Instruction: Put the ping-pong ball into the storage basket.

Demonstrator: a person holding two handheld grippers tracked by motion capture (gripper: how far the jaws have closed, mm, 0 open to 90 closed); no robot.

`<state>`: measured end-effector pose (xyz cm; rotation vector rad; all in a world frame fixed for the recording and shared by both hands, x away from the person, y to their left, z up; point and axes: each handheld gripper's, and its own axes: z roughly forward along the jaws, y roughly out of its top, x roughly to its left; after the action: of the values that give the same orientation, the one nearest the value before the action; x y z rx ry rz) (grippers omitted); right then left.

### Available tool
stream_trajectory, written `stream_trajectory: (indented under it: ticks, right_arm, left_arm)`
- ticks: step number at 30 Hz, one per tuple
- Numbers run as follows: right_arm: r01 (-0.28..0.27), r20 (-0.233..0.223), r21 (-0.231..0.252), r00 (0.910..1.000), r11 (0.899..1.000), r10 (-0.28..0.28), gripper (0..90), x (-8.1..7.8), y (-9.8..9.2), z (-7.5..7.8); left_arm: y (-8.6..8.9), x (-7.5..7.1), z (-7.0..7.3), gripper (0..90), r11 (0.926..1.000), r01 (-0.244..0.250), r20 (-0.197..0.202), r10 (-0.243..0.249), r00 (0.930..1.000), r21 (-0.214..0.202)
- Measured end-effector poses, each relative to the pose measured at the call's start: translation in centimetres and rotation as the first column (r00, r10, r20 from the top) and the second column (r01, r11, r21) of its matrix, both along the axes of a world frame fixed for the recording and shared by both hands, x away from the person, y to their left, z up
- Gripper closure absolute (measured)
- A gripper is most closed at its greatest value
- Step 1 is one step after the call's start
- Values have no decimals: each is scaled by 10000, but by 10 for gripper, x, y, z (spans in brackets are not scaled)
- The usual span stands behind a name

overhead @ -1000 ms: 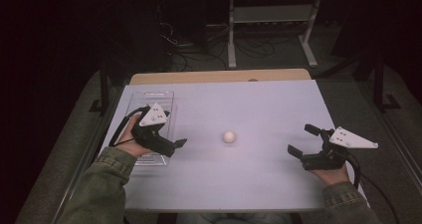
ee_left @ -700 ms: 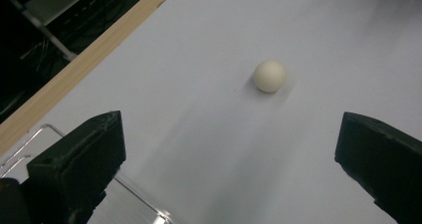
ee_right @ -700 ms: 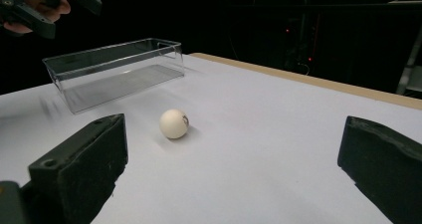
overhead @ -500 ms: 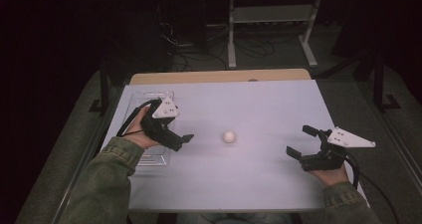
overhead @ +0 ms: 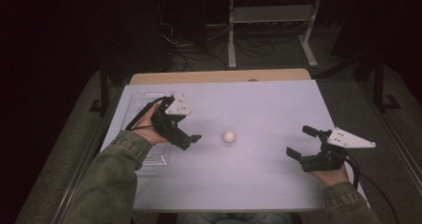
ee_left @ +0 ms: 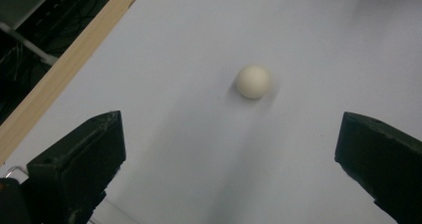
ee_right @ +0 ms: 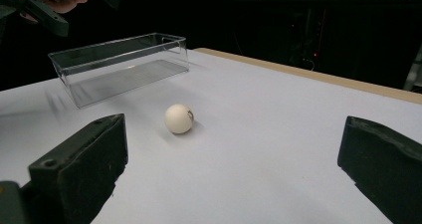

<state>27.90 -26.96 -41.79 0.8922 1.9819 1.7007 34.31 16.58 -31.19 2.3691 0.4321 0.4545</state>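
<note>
We hold our left gripper (overhead: 191, 140) with jaws apart near the small white ball (overhead: 229, 137), our right gripper (overhead: 298, 143) likewise wide on the table (overhead: 259, 184).

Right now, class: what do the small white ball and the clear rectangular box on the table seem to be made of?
Small white ball: probably hard plastic; smooth, fairly matte, evenly round, with a small dark mark on one side.
Clear rectangular box: likely acrylic or similar rigid plastic; see-through walls with bright, glossy edges, though glass cannot be ruled out.
</note>
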Motion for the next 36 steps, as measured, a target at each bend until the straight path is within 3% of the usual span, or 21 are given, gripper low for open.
stream_trajectory:
  ticks: [31, 36]
  right_arm:
    - [-376, -130, -85, 9992, 9993, 375, 0, 0, 2, 0]
    - [-449, -93, -130, 9990, 9989, 447, 0, 0, 2, 0]
  left_arm:
    - [-40, 26, -8, 0, 9938, 452, -751, -377, 9965, 1015]
    - [-50, 27, -8, 0, 9905, 827, -969, -721, 9927, 1100]
